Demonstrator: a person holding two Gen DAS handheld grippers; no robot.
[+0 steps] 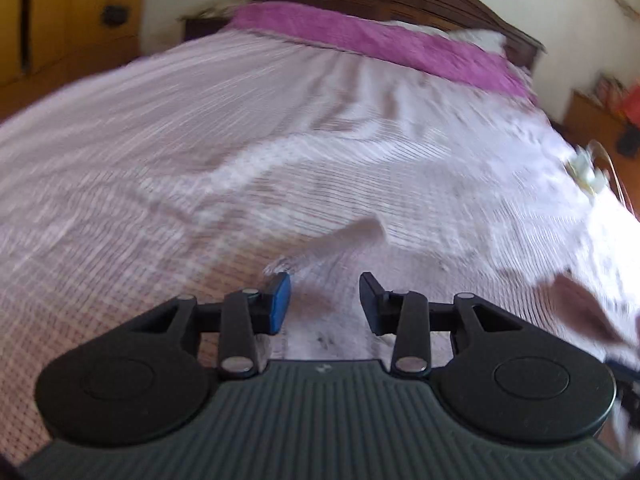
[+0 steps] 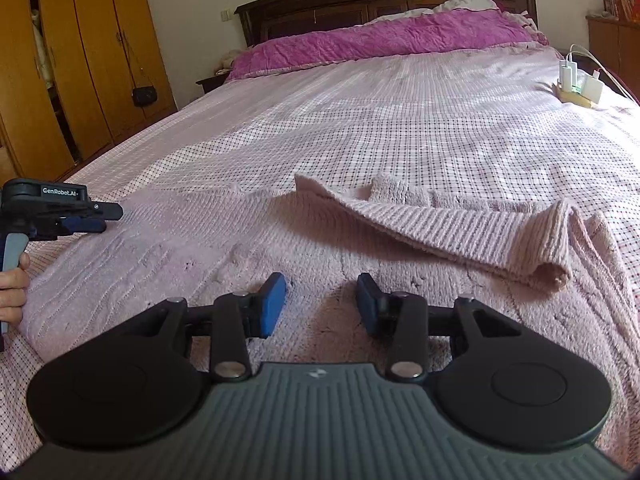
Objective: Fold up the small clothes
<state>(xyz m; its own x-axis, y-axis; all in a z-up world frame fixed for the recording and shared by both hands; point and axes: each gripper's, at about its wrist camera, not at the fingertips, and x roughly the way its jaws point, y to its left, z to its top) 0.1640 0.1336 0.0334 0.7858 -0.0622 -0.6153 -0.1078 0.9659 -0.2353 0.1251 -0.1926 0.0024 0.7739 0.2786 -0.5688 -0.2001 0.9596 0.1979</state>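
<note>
A pale pink knitted garment [image 2: 224,240] lies spread on the bed, with one sleeve [image 2: 452,228] folded across its upper part. My right gripper [image 2: 321,304] is open and empty, low over the garment's middle. My left gripper [image 1: 324,304] is open and empty over the garment [image 1: 332,240], which is blurred in the left wrist view. The left gripper also shows in the right wrist view [image 2: 96,218] at the garment's left edge, held by a hand.
The bed has a pink checked cover [image 2: 400,120] and a purple quilt [image 2: 380,40] by the dark headboard. White chargers on a power strip [image 2: 576,84] lie at the bed's right edge. A wooden wardrobe [image 2: 80,60] stands to the left.
</note>
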